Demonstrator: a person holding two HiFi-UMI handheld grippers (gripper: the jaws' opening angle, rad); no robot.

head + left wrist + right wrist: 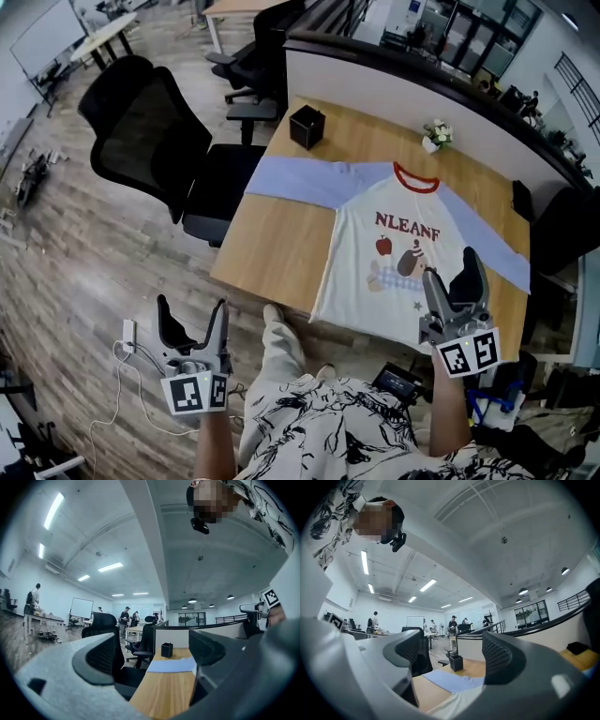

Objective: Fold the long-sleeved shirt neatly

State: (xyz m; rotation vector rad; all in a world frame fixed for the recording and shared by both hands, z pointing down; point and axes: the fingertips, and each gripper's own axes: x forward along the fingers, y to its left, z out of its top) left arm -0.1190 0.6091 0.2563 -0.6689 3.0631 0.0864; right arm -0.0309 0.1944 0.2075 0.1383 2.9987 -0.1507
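In the head view the long-sleeved shirt (384, 253) lies spread flat and front up on the wooden table (272, 248). Its red collar points to the far edge and its white hem lies along the near edge. One pale blue sleeve reaches out to the table's left edge, and the other runs toward the right edge. A black box (307, 127) stands at the far left corner, and a small potted plant (435, 136) stands by the far edge beyond the collar. A black office chair (150, 141) stands just off the left edge. The left gripper (192, 314) is off the table, over the floor (75, 272) short of the near edge. The right gripper (452, 272) is above the shirt's hem near the near right corner.

In the left gripper view the jaws stand wide apart with nothing between them. Through the gap show the table top, the blue sleeve, the black box and the chair.

In the right gripper view the jaws are likewise spread and hold nothing. Below and beyond them lie the white body and a blue sleeve, with the black box behind.
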